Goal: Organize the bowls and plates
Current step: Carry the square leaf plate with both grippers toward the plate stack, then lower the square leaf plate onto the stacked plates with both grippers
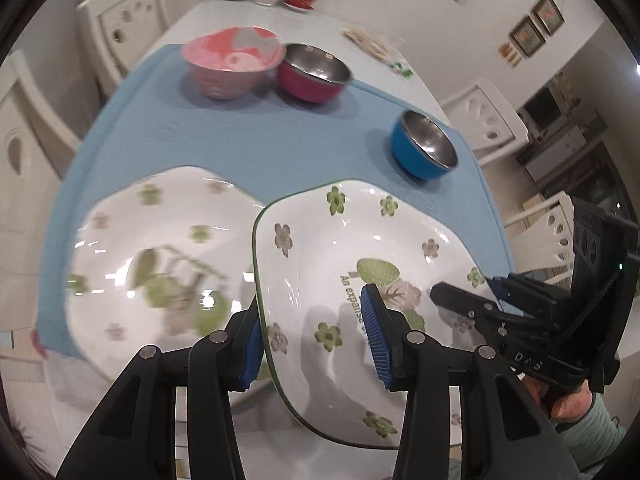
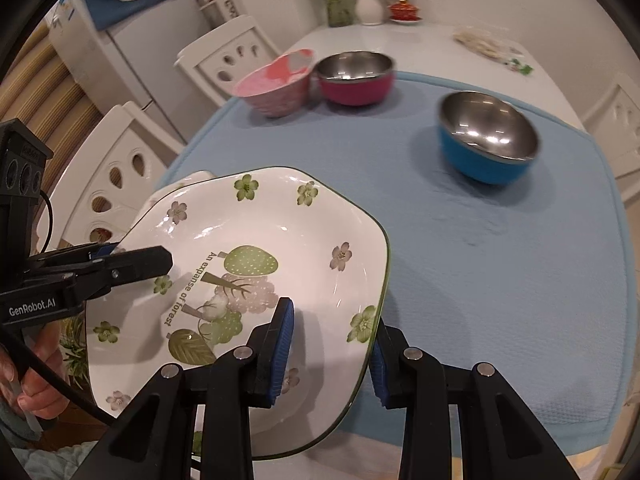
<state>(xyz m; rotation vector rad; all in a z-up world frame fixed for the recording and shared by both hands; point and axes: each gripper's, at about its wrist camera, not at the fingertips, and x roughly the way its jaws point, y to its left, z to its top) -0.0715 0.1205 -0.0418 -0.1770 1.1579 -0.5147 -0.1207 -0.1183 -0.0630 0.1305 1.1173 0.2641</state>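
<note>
Front plate [image 2: 256, 240]: white w/ thin dark-green rim, green + mauve flowers, green/pink trees, dark text; 2nd plate [image 1: 160, 248] same white-floral print, blurred. Bowls: pink/white patterned [image 1: 233, 62], magenta outside w/ steel inside [image 1: 314, 72], blue outside w/ steel inside [image 2: 486, 142]. Mat [image 2: 500, 240] light blue, tabletop [image 1: 312, 26] white, grippers black w/ blue ribbed pads [image 2: 284, 344].

A blue mat [image 2: 460, 240] covered the white table [image 2: 400, 40]; chairs [image 2: 224, 64] stood around, a vase [image 2: 368, 8] behind.
</note>
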